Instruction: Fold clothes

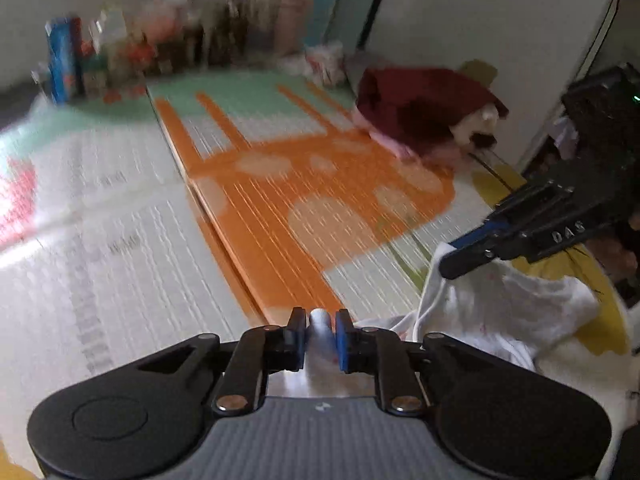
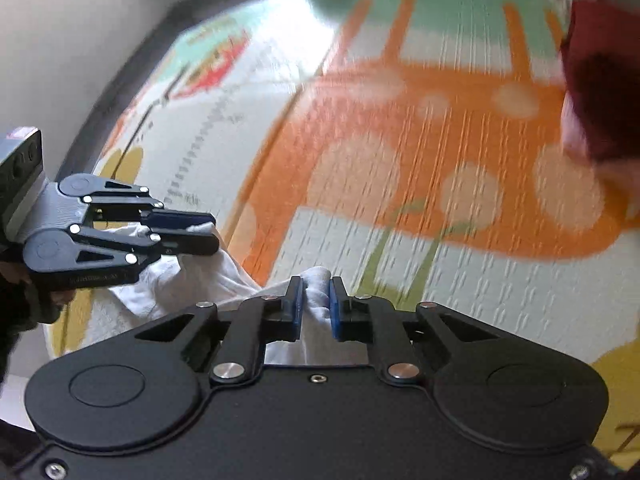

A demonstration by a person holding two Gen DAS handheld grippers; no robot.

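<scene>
A white garment [image 1: 496, 312] hangs bunched between both grippers above a patterned play mat [image 1: 280, 200]. My left gripper [image 1: 320, 322] is shut on a fold of the white cloth, which shows between its blue pads. From the right wrist view that left gripper [image 2: 204, 232] appears at the left, clamped on the garment's [image 2: 192, 280] edge. My right gripper [image 2: 316, 292] is shut on another bunch of the same cloth; seen from the left wrist camera, the right gripper [image 1: 452, 260] comes in from the right. Both views are motion-blurred.
A dark red garment [image 1: 424, 108] lies heaped on the mat's far right, over something pink and white. Bottles, boxes and a blue carton [image 1: 64, 64] crowd the mat's far edge by the wall. A dark object [image 1: 608, 108] stands at the right.
</scene>
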